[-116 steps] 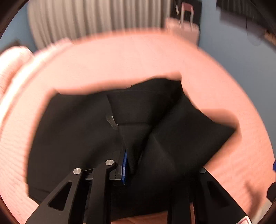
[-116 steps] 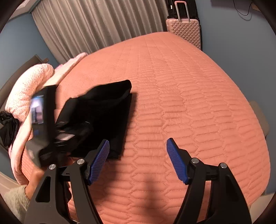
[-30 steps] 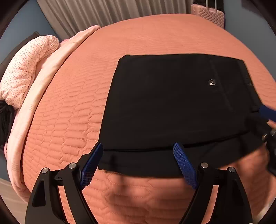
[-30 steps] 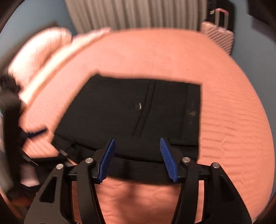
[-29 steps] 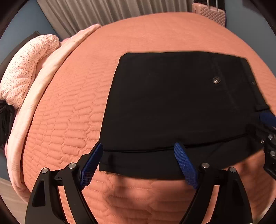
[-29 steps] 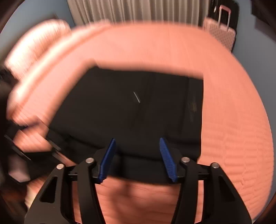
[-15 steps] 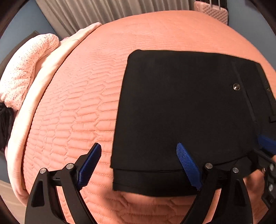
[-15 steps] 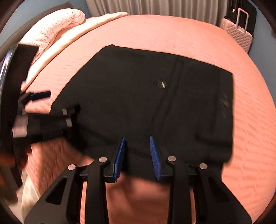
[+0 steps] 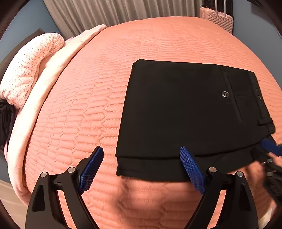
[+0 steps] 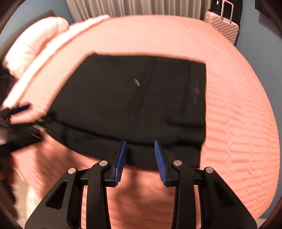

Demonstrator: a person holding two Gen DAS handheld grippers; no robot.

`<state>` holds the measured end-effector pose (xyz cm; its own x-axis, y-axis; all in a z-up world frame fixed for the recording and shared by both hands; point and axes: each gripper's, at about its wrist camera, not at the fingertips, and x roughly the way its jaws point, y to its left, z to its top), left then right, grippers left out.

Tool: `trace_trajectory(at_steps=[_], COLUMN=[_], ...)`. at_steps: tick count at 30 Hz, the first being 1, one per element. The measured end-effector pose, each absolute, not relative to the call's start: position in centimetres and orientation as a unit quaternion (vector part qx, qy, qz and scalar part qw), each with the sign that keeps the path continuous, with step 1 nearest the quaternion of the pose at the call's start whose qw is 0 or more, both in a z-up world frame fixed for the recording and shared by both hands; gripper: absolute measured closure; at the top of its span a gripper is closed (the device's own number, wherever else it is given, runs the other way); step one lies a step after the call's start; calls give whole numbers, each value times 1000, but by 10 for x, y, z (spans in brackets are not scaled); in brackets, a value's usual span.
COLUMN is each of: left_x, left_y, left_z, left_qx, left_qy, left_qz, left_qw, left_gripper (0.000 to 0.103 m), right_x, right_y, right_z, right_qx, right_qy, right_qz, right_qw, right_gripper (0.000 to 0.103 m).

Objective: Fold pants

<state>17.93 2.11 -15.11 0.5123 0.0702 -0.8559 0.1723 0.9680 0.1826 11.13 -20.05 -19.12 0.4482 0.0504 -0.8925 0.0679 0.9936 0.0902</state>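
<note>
Pants nearly folded, only the near edge left to even out.
Left view: pants (image 9: 185, 112) flat at centre right on bed (image 9: 74, 109), lower layer showing; left gripper (image 9: 141, 169) wide open, empty. Right view: right gripper (image 10: 140, 158) opening, gripping nothing.

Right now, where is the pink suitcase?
The pink suitcase stands at the top right of both wrist views, past the far end of the bed, beside the grey curtain.
</note>
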Motion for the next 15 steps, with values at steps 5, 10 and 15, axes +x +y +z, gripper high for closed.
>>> trace_trajectory(at_steps=[5, 10, 15], left_x=[165, 188, 240], left_y=[19, 59, 111], left_z=[-146, -145, -164], left_qx=[117, -6, -128], left_qy=[487, 514, 527], left_qz=[-55, -103, -133], left_qw=[864, 851, 829], left_gripper=[15, 15, 16], right_x=[79, 101, 139], right_y=[-238, -299, -318], right_z=[-167, -160, -181], right_qx=[105, 188, 215], right_qy=[502, 495, 501], right_qz=[-19, 2, 44], right_qw=[858, 849, 837], right_gripper=[71, 66, 66])
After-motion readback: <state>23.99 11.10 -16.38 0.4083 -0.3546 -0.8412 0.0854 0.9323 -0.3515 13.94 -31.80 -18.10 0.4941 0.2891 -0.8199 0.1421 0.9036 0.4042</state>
